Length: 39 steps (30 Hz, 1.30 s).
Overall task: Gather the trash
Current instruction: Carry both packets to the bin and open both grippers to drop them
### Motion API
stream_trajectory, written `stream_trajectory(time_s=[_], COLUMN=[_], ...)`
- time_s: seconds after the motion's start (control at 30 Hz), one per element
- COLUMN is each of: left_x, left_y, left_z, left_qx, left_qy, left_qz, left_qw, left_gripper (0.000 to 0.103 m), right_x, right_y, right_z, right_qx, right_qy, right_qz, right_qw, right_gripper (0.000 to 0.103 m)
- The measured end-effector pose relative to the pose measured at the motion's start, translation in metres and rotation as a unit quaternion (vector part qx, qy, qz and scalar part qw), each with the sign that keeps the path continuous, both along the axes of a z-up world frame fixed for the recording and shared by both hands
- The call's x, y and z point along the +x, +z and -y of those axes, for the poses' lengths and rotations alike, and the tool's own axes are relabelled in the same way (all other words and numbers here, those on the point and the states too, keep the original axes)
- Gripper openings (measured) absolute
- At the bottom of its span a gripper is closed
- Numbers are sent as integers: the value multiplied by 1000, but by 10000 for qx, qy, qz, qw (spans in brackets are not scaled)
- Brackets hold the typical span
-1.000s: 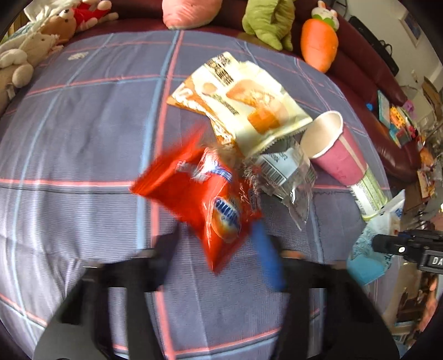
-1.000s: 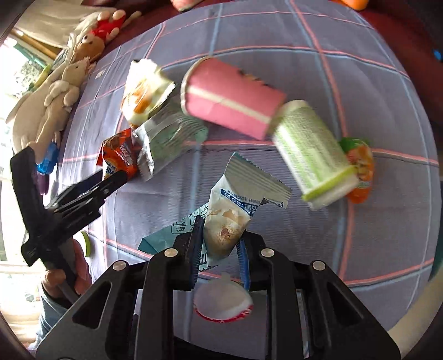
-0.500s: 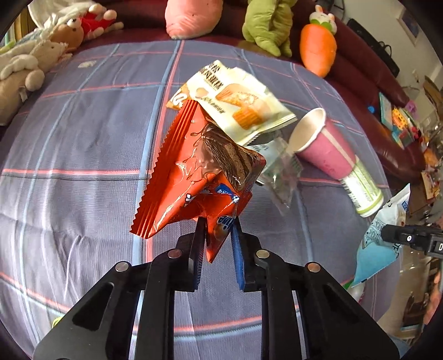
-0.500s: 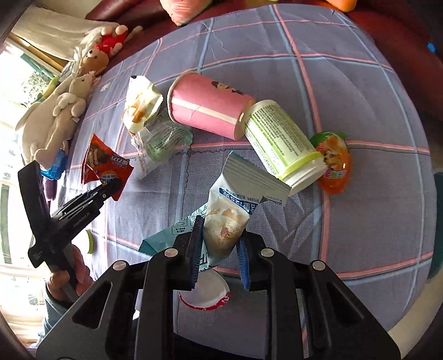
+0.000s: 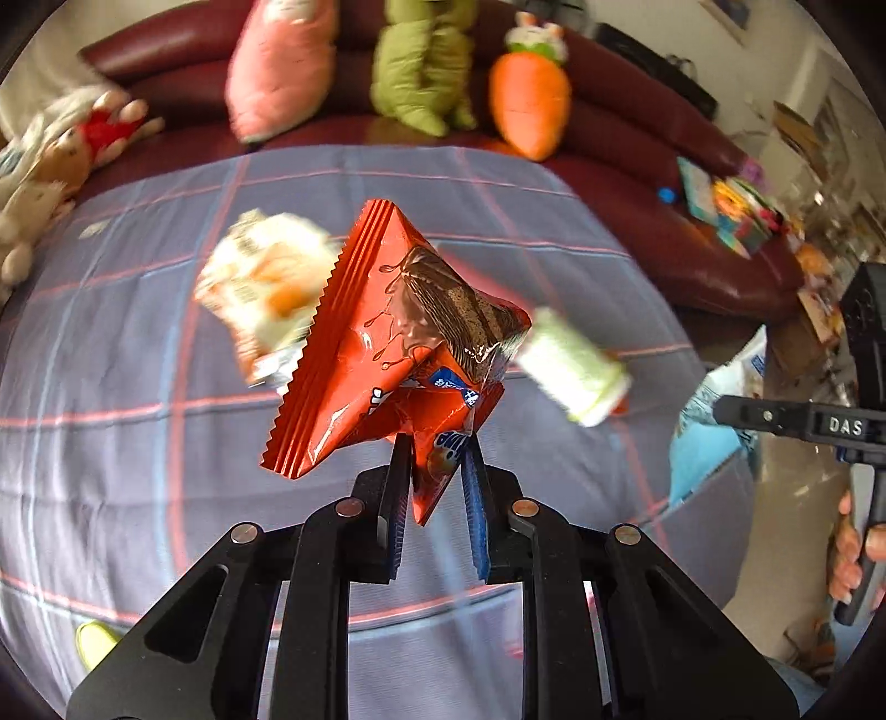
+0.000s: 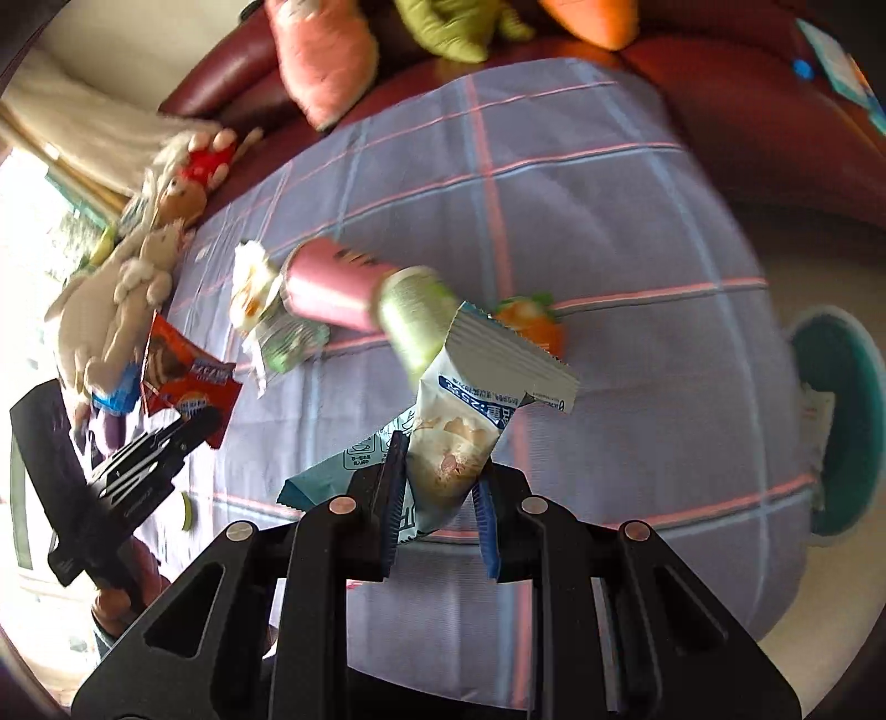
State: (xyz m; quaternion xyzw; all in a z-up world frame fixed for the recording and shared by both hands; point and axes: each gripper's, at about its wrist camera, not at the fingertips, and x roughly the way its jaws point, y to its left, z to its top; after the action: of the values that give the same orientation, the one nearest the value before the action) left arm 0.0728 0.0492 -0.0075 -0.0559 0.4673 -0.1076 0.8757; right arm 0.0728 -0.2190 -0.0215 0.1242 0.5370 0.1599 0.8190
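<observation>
Now the left claw (image 5: pixel 434 476) pinches an orange-red snack wrapper (image 5: pixel 387 354), lifted above the checked cloth (image 5: pixel 111 443); the right claw (image 6: pixel 440 493) pinches a pale blue-white wrapper (image 6: pixel 470 421), also raised, with more litter farther back.

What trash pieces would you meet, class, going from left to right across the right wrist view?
Red wrapper held in the left tool → cream snack packet → pink cup → blue-and-white packet in the right tool.

Pink paper cup (image 6: pixel 326 288) lying on the checked tablecloth (image 6: pixel 581 221), pale green tube (image 6: pixel 412 315) at its right (touching), stuffed toys (image 6: pixel 326 50) far behind
</observation>
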Motion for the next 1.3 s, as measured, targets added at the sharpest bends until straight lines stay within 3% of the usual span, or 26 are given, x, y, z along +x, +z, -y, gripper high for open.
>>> stream_trajectory(time_s=[0.4,0.8,1.03,1.3], left_x=[22,39,48,61], left_y=[-1,-15,-39,-59], left_z=[149,300,362,399], left_qx=[121,387,474,450], left_qy=[-1203,-2413,-2833,-2956], left_qz=[-4,-139,-445,-706], left_qw=[9927,9696,9568,9516], left_gripper=[19,19,19,19], right_x=[-10,-43,-44,-35], right_y=[2,-12,-32,-39], right_z=[135,291,331,346], right_qx=[76,-14,28,-52], right_qy=[-1069,-2431,-2647,-2621], right_qz=[239,383,157,54], right_qw=[9940,9692,9642,9650], right_gripper=[22,22,22,22])
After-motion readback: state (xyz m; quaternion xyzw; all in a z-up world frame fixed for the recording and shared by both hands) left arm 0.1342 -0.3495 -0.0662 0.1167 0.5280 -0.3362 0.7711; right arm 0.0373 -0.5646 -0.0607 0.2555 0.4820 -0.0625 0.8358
